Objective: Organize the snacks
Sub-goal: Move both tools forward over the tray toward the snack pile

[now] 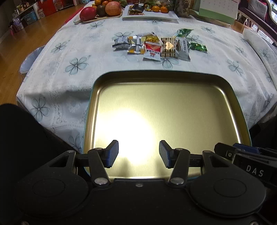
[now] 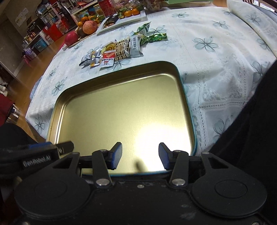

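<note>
Tablecloth (image 1: pixel 69 83), snacks (image 1: pixel 155 46) beyond fingers (image 1: pixel 112 154)

The tabletop (image 1: pixel 72 83) is covered by a white cloth printed with pale blue flowers. A shallow gold tin tray (image 1: pixel 230 97) sits at its near edge. Beyond the tray lies a tight cluster of wrapped snacks (image 1: pixel 155 46), several touching or overlapping. At the far end stand a board of fruit (image 1: pixel 102 9) and a white tray (image 1: pixel 155 16), seemingly holding tangerines and sweets.
</note>
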Tool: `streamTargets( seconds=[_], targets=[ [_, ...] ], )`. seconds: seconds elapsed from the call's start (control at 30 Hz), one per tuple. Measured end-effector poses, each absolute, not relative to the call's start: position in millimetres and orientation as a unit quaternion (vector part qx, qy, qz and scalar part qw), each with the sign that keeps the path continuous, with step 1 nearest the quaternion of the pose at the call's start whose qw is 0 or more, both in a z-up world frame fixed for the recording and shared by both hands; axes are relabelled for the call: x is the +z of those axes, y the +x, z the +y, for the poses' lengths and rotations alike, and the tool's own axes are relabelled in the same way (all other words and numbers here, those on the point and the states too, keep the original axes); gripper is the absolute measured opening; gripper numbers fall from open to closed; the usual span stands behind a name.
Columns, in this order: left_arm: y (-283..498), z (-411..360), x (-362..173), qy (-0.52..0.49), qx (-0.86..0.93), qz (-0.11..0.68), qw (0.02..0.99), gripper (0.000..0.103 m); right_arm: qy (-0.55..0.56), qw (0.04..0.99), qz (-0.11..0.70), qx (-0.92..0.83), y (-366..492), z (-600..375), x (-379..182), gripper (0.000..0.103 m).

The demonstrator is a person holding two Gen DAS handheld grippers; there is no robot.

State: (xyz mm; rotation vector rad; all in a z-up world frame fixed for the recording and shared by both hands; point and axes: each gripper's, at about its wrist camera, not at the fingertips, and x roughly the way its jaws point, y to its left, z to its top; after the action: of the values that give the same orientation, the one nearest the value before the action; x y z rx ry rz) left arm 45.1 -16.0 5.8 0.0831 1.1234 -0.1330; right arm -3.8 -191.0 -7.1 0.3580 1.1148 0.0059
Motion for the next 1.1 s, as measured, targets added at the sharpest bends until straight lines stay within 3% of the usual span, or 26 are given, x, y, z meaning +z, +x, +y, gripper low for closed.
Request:
streamTargets(
  seconds=[0.47,0.83,1.1],
  targets=[
    [166,2,19,0.018,-0.016,0.485,0.874,0.057,0.162,0.886,0.435,-0.011,113,-220,13,0.043],
    [258,9,0,0.007,0.006,0.48,0.877,0.057,0.14,0.881,0.452,-0.012,215,-233,-9,0.043],
    [287,15,-26,-0.013,-0.001,0.487,0.873,0.057,0.173,0.872,0.458,0.026,238,-228,-31,0.043]
  ],
)
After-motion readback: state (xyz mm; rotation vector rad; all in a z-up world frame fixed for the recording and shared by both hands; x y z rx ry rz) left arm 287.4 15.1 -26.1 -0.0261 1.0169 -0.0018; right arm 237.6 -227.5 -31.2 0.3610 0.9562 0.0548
